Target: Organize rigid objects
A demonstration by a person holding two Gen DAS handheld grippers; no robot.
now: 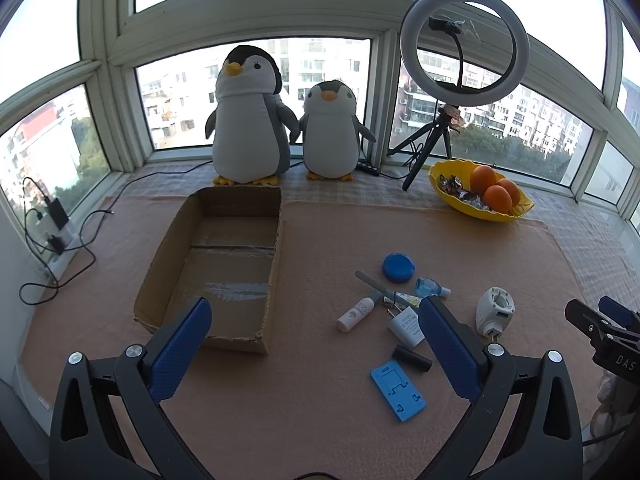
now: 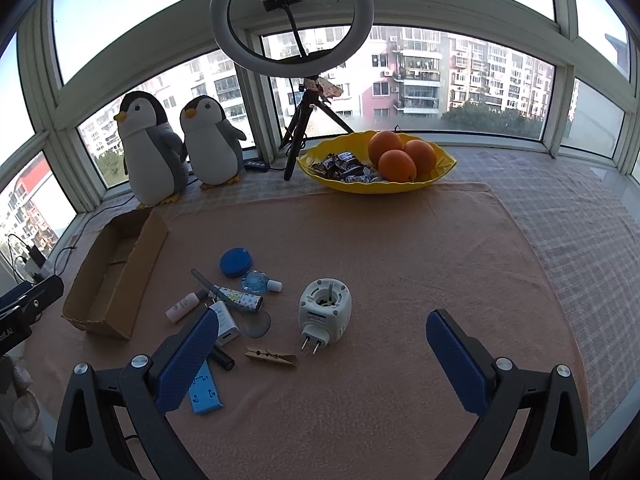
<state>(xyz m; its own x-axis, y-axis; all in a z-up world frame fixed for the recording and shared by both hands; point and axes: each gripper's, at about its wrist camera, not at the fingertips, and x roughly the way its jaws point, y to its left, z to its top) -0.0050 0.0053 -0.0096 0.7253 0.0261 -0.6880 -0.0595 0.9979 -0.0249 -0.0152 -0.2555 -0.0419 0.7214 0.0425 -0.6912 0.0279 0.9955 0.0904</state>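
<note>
With both hand-held grippers wide and empty, lower the right hand-held gripper [image 2: 322,344] squarely over the white plug-in device [image 2: 325,312], then carry it to the cardboard box [image 1: 224,264].

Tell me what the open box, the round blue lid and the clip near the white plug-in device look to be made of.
Box: brown corrugated cardboard, matte, ragged edges, glossy tape inside.
Round blue lid: likely moulded plastic, with a soft sheen.
Clip: apparently unfinished pale wood, a clothespin shape.
</note>
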